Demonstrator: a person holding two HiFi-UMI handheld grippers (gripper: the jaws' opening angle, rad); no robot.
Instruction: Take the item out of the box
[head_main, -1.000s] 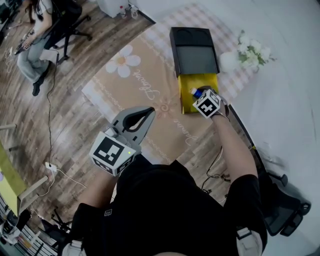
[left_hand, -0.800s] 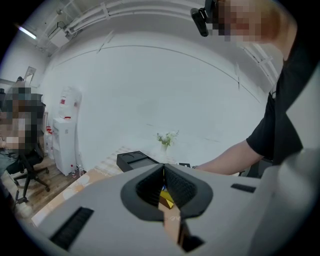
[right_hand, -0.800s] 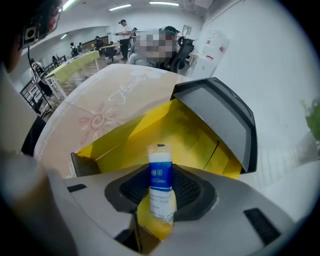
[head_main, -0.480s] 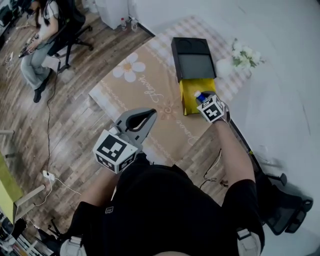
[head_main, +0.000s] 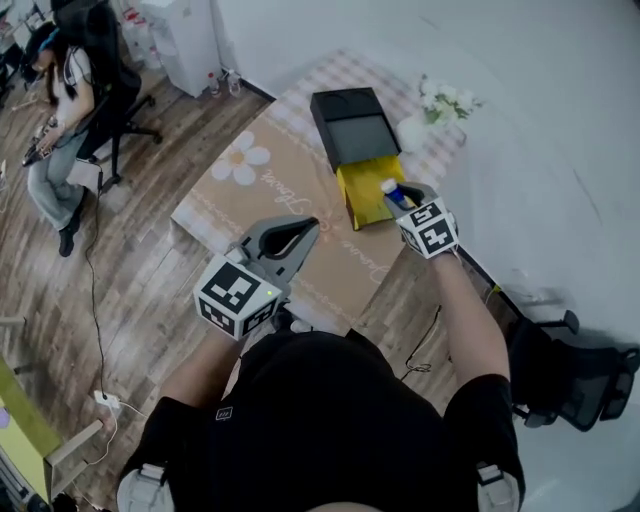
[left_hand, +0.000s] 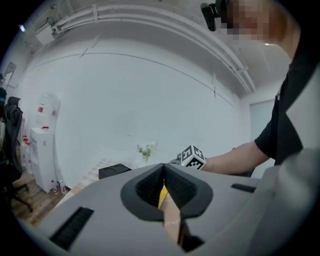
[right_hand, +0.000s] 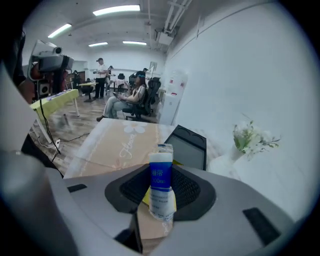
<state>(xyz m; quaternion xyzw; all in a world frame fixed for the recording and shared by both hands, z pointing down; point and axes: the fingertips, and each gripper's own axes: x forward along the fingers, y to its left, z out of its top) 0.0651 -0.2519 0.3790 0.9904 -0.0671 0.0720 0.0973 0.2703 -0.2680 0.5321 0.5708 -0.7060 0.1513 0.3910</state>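
Your right gripper (right_hand: 160, 194) jaws have just been closing and now pinch the blue-and-white tube (right_hand: 161, 177) upright, over the yellow box (head_main: 362, 187) beneath them. Held only by its lower part, it could tip out if jolted. Your left gripper (left_hand: 164, 186) jaws sit together, empty.

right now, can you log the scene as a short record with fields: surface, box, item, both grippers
surface: beige flowered cloth
box: yellow box, open, with a black box at its far end
item: blue and white bottle, held above the yellow box's edge
right: right gripper, jaws have just been closing, bottle between them and gripped
left: left gripper, jaws together, nothing between them, away from the box
other: white flowers beyond the boxes
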